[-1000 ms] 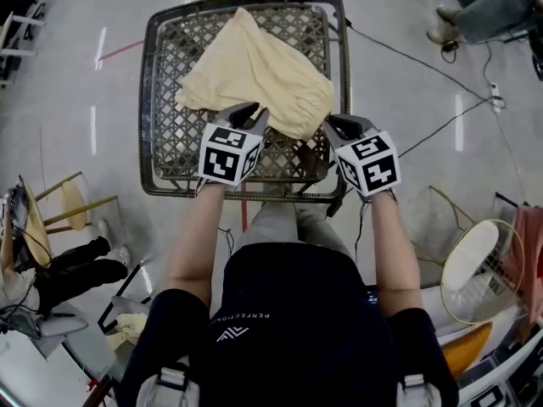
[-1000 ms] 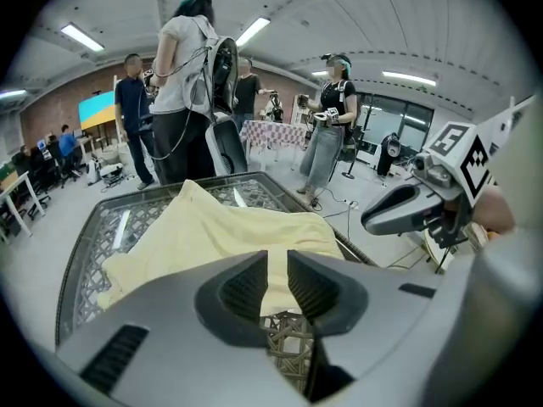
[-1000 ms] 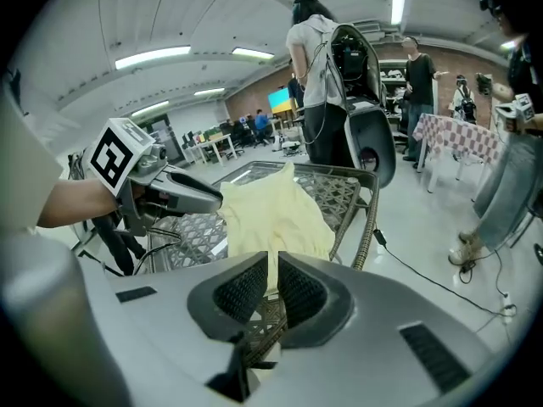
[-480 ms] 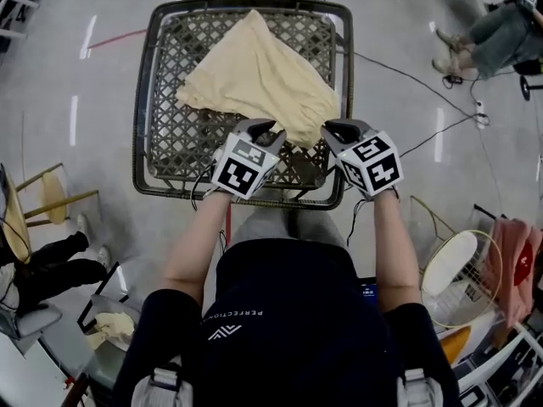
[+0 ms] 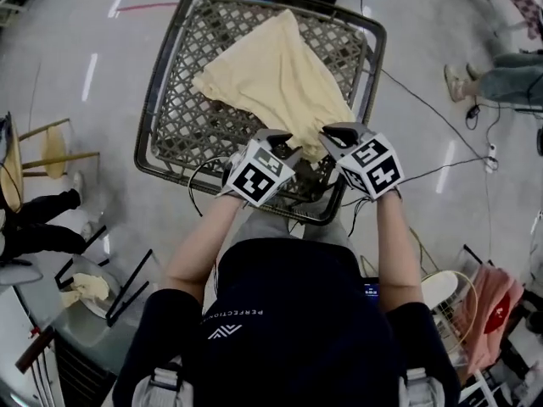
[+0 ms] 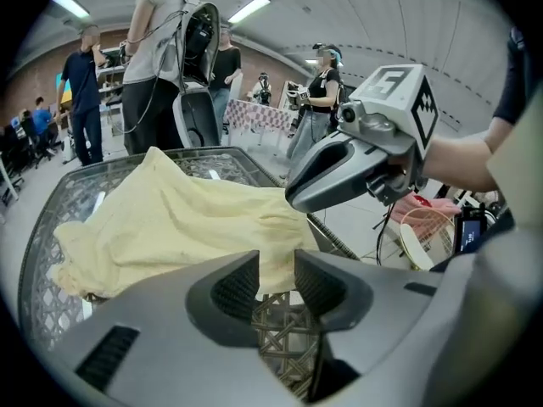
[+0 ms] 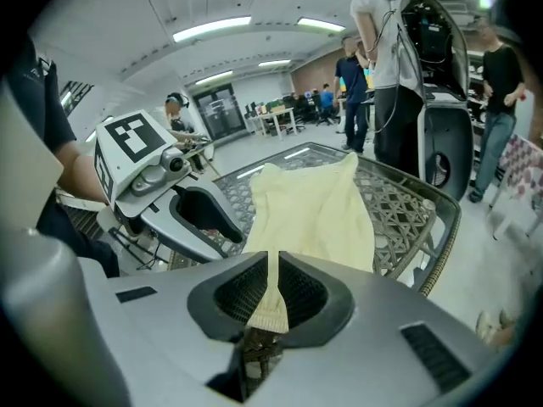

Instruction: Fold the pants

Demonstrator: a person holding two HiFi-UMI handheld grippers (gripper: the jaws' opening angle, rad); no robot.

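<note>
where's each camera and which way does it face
Head view: on the head, steeply down at pants on wicker table; forearms, both grippers show.
Left gripper view: on left gripper, along its fingers just opening, pants edge loose between.
Right gripper view: on right gripper, fingers shut on pants.
Both gripper views show the other gripper.
</note>
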